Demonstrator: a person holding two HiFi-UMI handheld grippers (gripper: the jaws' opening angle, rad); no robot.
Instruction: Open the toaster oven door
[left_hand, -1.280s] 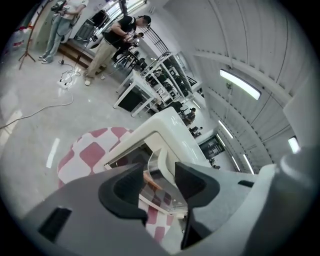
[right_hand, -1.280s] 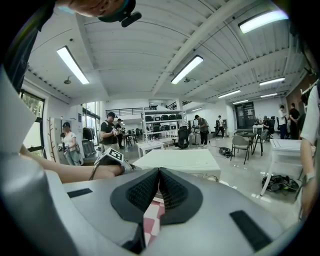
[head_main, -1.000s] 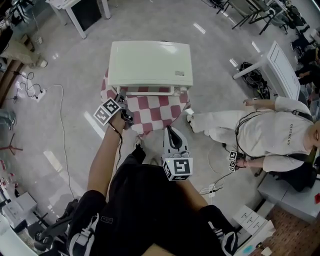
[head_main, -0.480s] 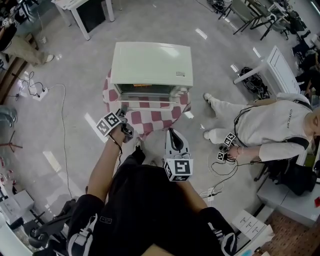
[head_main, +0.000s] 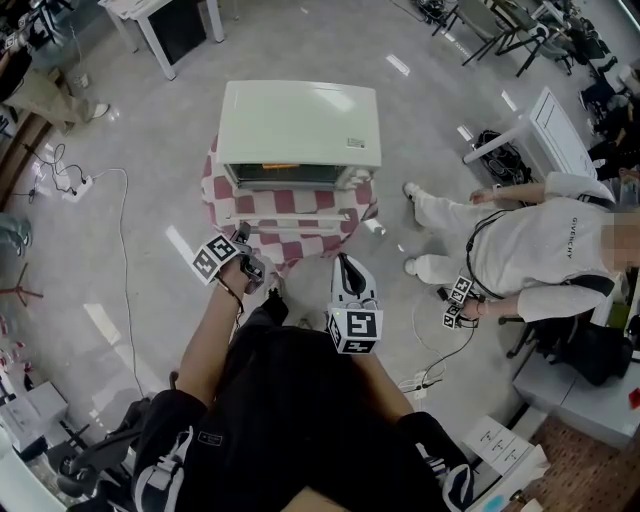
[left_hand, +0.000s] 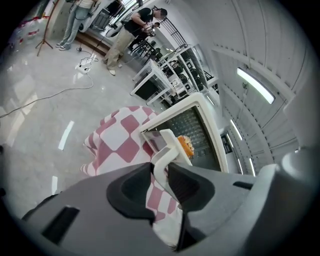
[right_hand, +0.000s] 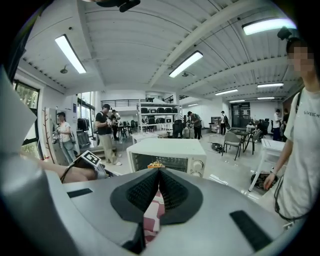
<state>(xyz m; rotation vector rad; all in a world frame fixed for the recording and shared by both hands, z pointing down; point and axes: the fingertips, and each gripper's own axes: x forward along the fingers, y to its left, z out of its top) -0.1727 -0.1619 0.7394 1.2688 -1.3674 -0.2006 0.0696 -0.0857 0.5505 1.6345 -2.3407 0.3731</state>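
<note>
A cream toaster oven (head_main: 300, 125) stands on a small table under a red-and-white checked cloth (head_main: 300, 242). Its door (head_main: 292, 205) hangs open and tilted down, and something orange (left_hand: 185, 146) shows on the rack inside. My left gripper (head_main: 241, 234) is at the left end of the white door handle (left_hand: 162, 157). Its jaws have just been closing and now pinch that handle. The right gripper (head_main: 343, 262) hovers shut and empty in front of the table's near edge, pointing at the oven (right_hand: 167, 152).
A person in white (head_main: 530, 260) sits on the floor to the right, legs stretched toward the table. A white table (head_main: 555, 130) stands behind them, and a cable (head_main: 120, 230) runs over the floor on the left. Other people stand far off.
The oven door has swung from nearly shut to well open. My left gripper has drawn back toward me and down with the handle. The right gripper has sunk slightly.
</note>
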